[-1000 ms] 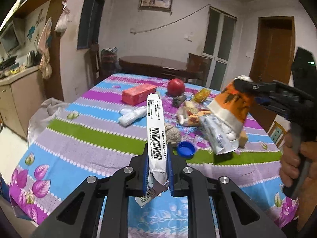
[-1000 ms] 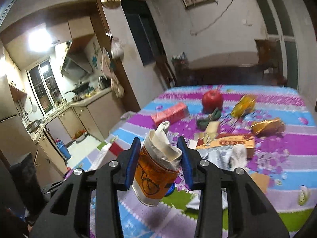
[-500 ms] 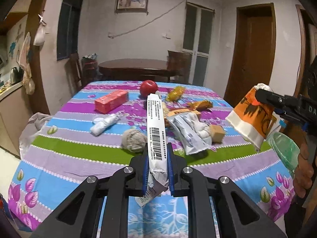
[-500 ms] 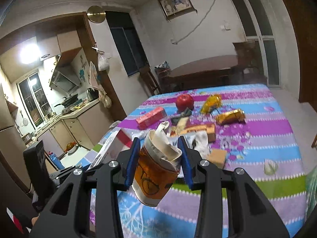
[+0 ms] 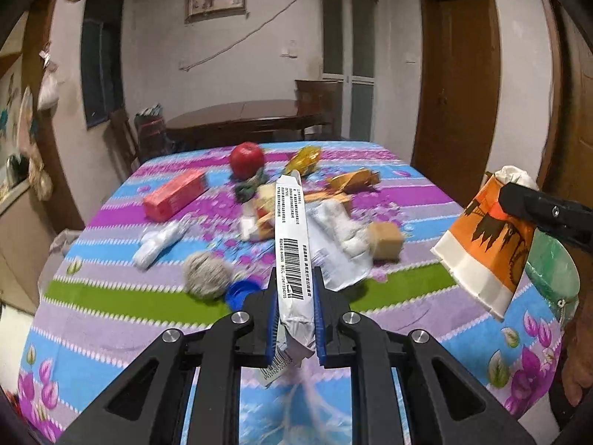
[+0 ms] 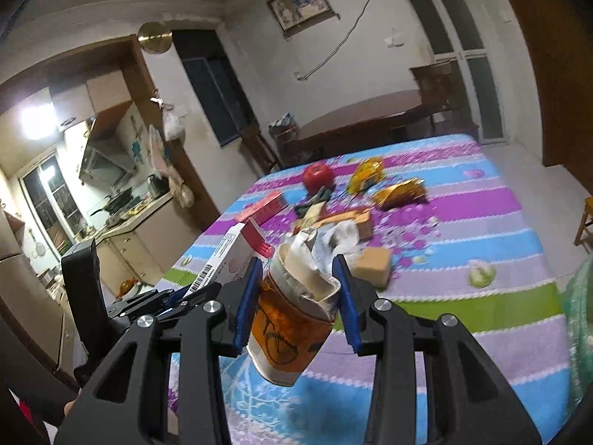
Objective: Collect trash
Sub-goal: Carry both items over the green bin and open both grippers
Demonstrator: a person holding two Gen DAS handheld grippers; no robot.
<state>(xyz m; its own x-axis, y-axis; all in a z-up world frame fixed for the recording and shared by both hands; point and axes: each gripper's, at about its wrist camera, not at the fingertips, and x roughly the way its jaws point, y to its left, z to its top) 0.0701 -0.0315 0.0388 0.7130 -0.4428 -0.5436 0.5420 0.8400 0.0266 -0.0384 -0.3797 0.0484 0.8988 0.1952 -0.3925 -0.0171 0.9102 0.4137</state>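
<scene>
Trash litters the striped floral tablecloth (image 5: 111,307): a red apple (image 5: 246,155), a red box (image 5: 174,194). Left gripper (image 5: 295,319) clamps a flattened carton (image 5: 292,244); right gripper (image 6: 298,304) clamps an orange paper cup (image 6: 289,330).

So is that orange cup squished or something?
Yes. The orange paper cup in the right gripper hangs tilted, its rim crumpled in around a wad of white paper stuffed inside.

Both grippers have swung sideways along the near edge of the table (image 5: 111,307). The right gripper (image 5: 519,200) with its orange paper cup (image 5: 485,248) now sits at the table's right edge, beside a green bag (image 5: 552,274) newly in view.
</scene>
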